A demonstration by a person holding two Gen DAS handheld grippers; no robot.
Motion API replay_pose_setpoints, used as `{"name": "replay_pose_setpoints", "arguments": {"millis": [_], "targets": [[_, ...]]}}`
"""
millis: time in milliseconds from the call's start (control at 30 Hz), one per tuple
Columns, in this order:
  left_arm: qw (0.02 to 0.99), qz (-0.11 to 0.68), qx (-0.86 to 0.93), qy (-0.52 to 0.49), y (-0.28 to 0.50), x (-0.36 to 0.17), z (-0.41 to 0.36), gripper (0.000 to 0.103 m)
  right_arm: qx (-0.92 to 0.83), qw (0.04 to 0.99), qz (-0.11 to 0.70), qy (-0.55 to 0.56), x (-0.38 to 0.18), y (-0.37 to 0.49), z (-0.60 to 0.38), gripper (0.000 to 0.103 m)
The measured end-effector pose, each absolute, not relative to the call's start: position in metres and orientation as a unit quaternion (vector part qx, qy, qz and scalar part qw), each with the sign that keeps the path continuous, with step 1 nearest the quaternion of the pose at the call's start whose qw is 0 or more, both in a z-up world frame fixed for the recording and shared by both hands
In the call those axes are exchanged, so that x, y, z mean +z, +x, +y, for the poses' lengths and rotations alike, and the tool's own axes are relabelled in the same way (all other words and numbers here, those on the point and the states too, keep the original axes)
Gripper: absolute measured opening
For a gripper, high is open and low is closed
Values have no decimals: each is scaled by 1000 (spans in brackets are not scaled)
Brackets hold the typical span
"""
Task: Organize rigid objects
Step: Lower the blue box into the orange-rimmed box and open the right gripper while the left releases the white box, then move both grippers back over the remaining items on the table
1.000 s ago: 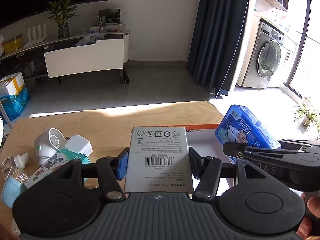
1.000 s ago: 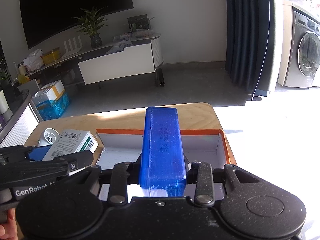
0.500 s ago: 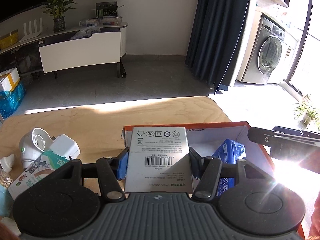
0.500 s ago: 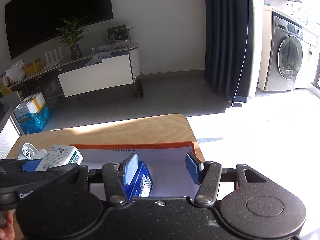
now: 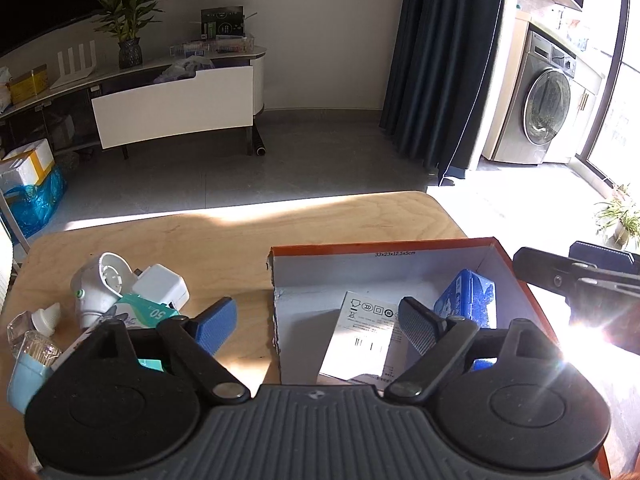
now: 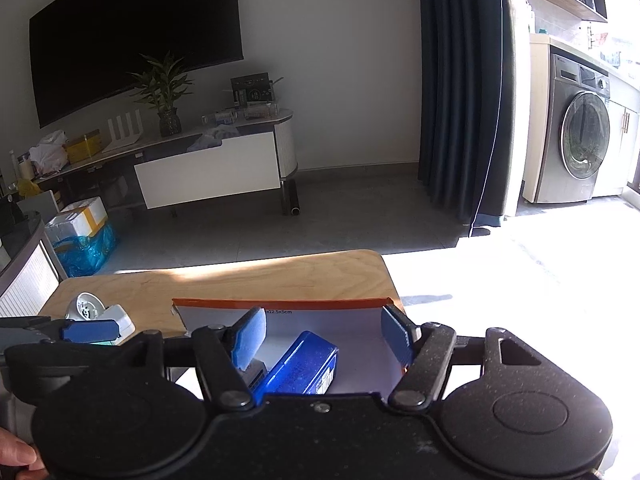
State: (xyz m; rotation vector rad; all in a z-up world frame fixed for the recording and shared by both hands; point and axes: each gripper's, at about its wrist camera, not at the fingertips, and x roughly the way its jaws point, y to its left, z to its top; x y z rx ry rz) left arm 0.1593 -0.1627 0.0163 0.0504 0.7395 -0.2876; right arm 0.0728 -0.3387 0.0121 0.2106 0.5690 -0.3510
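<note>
Sunlit wood desk [image 5: 224, 248] carries an orange-rimmed box [image 5: 380, 245] holding the white carton [image 5: 360, 334] and blue case [image 5: 466, 300]. Both left tongs [image 5: 316, 322] and right tongs [image 6: 320, 332] are opening, gripping nothing. Withdrawing carelessly might snag the box wall, marked "33x23x12.5x5cm"; glare hides its right side.

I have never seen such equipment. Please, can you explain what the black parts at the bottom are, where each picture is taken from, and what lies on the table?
A person holds two hand grippers, each with a camera looking along its jaws. In the left view, the left gripper is opening, holding nothing. In the right view, the right gripper is also opening, empty. On the table stands an orange box containing a white carton and a blue case. Beside the box lie a white charger, a teal packet and small bottles.
</note>
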Motion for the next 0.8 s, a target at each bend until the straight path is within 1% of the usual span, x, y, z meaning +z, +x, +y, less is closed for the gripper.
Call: {"name": "replay_pose_setpoints", "arguments": {"millis": [100, 233, 800], "targets": [[924, 359, -128, 26, 152, 20, -154, 97, -162, 940, 285, 94, 13, 74, -329, 81], [926, 359, -115, 30, 146, 25, -145, 100, -157, 940, 287, 91, 15, 75, -317, 83], [933, 348, -87, 17, 129, 29, -107, 101, -126, 940, 308, 72, 13, 77, -273, 84]]}}
